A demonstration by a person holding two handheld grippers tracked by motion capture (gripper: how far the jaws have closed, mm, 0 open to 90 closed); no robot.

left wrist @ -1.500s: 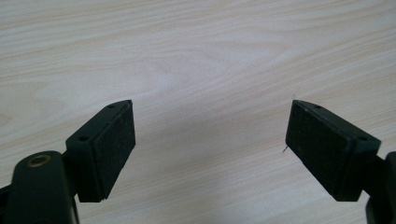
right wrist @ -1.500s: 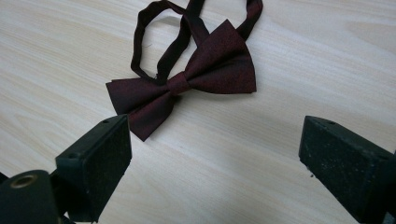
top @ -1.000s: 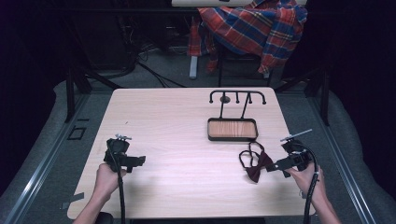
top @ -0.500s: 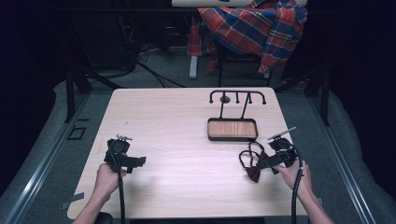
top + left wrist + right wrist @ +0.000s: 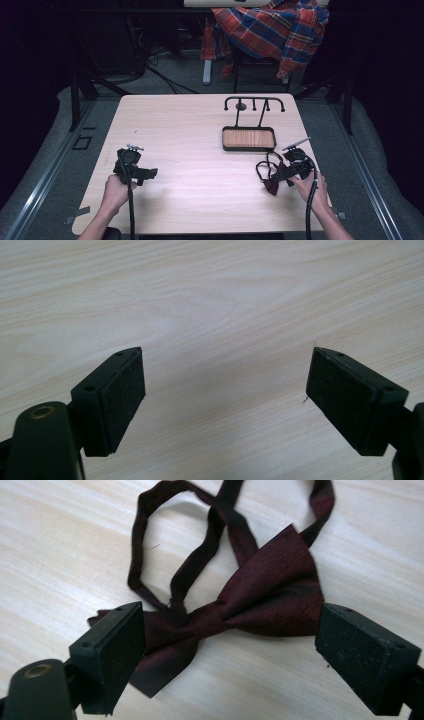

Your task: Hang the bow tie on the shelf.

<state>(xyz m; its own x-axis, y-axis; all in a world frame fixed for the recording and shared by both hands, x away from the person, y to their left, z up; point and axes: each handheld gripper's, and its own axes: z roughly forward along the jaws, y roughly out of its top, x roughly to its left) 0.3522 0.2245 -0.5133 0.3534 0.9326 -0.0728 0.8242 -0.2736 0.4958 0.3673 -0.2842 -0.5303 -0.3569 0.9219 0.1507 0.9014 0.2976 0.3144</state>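
Our right tongs (image 5: 227, 645) had slid in over the bow tie (image 5: 260, 595), spread but just narrowing, ready to pinch; left tongs (image 5: 225, 400) stayed spread.

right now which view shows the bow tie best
The right gripper view: the dark red bow tie lies close up on the table, its knot, wings and looped strap clear. In the high view it is a small dark shape by the right gripper.

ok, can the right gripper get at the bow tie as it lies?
Probably yes. The right gripper sits just over the bow tie, jaws wide either side of its knot, just starting to close; nothing lies between.
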